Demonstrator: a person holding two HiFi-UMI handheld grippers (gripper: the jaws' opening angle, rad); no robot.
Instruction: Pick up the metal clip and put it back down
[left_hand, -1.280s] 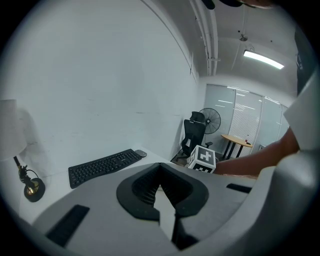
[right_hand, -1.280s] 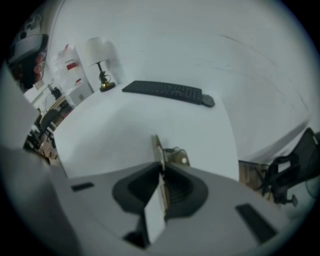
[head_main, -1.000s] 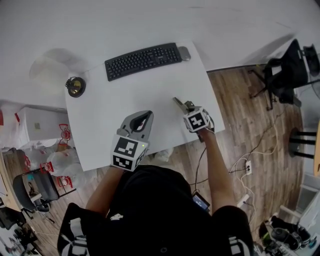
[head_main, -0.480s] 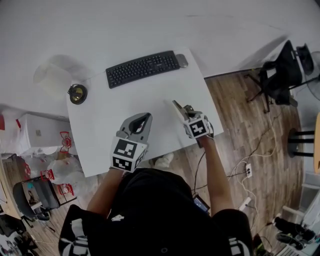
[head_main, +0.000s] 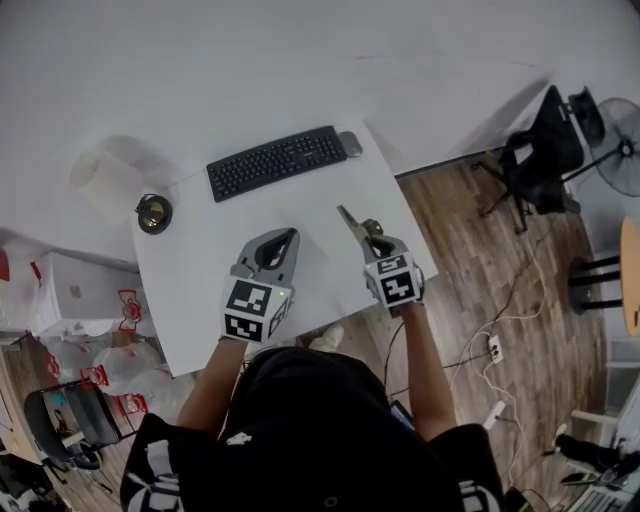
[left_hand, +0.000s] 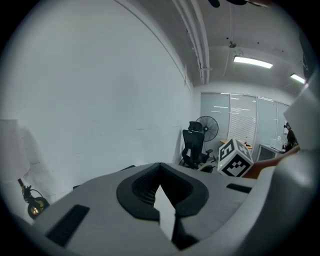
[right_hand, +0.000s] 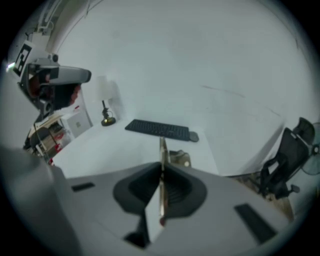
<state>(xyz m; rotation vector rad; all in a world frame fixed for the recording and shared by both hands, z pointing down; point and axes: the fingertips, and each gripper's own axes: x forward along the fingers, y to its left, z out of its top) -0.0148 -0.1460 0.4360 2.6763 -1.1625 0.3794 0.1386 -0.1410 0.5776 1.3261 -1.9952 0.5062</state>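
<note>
The metal clip (head_main: 350, 220) is pinched edge-on by the right gripper (head_main: 370, 237) and held clear above the surface (head_main: 200, 270), the left gripper (head_main: 280, 243) is pressed together on nothing, and the pick-up is judged done, so a gentle lowering and release is called for.
</note>
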